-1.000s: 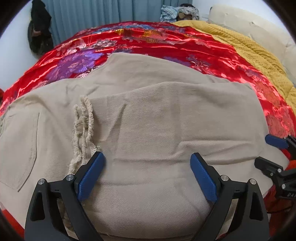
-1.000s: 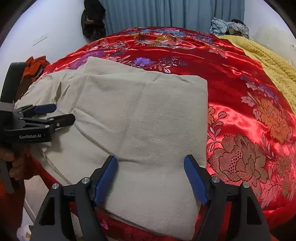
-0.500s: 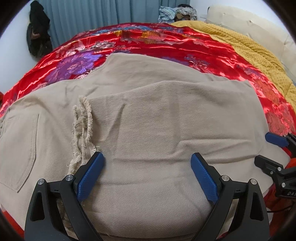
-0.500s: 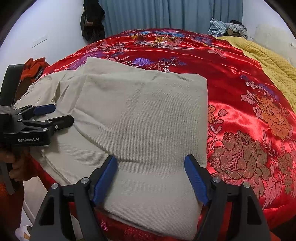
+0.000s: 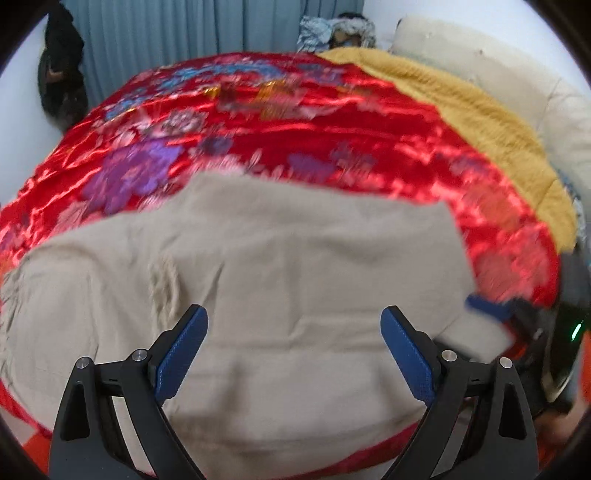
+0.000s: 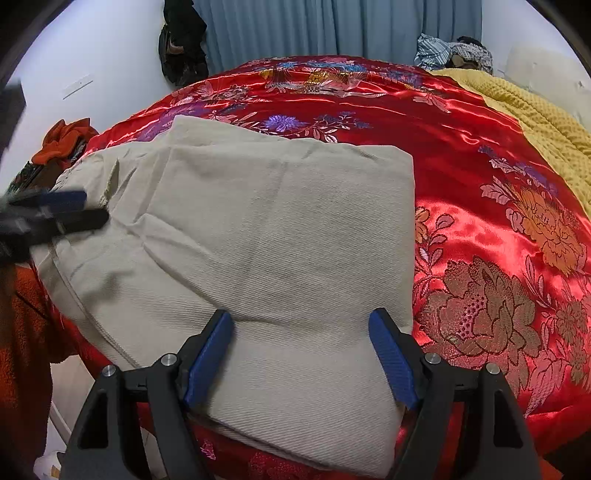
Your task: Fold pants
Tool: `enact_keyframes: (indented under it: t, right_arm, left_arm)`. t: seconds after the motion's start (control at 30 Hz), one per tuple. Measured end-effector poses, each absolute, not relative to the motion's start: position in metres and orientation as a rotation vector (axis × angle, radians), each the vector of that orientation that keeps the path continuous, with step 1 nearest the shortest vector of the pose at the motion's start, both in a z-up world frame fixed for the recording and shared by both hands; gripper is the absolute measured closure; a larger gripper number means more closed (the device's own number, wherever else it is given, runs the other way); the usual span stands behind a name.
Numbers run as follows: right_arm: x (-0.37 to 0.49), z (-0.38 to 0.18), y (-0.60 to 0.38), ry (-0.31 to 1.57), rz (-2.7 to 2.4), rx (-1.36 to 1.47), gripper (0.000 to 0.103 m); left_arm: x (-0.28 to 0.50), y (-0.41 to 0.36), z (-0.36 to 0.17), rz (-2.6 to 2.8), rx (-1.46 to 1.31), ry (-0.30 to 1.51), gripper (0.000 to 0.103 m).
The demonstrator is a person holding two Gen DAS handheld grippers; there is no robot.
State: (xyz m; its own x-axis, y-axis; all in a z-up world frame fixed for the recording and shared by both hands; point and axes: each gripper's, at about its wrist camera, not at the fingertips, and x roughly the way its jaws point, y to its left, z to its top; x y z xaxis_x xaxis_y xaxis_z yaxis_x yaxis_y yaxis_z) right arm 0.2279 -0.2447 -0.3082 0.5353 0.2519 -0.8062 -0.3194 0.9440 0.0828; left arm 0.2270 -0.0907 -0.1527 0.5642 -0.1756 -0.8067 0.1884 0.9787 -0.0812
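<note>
Beige pants (image 5: pixel 280 266) lie folded over on a red floral bedspread (image 5: pixel 258 122), near the bed's front edge; they also show in the right wrist view (image 6: pixel 273 236). A frayed hem (image 5: pixel 164 284) lies on the lower layer at the left. My left gripper (image 5: pixel 293 343) is open and empty, hovering over the near part of the pants; it also shows blurred in the right wrist view (image 6: pixel 59 218). My right gripper (image 6: pixel 301 350) is open and empty over the pants' near right part; it also shows blurred in the left wrist view (image 5: pixel 495 314).
A yellow knit blanket (image 5: pixel 461 103) covers the bed's right side, with a cream headboard (image 5: pixel 498 66) beyond. Blue curtains (image 6: pixel 332 29) hang at the back. Dark clothes (image 6: pixel 181 40) hang on the wall. Orange cloth (image 6: pixel 62 136) lies left of the bed.
My left gripper has pulled back and tilted up with motion blur, so the pants sit lower in its view. The right gripper has barely moved. Both stay open.
</note>
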Motion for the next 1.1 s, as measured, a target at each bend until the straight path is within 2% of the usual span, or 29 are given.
enact_keyframes:
  t: [0.3,0.43,0.7,1.1]
  right_arm:
    - [0.228,-0.308,-0.244,0.949,0.338,-0.078,0.025]
    - [0.229,-0.308,-0.243,0.951,0.338,-0.081,0.025]
    - [0.230,-0.308,-0.243,0.952,0.335,-0.079,0.024]
    - [0.225,-0.301,-0.239,0.936,0.315,-0.108,0.024]
  left_arm:
    - [0.282,-0.065,-0.210,-0.041,-0.070,1.082,0.008]
    - [0.276,-0.073,-0.210,-0.052,0.014,1.079,0.007]
    - [0.219,-0.054,-0.181,-0.098,-0.070,1.022,0.008]
    - [0.200,-0.053,-0.215,-0.090,0.028,1.045,0.007]
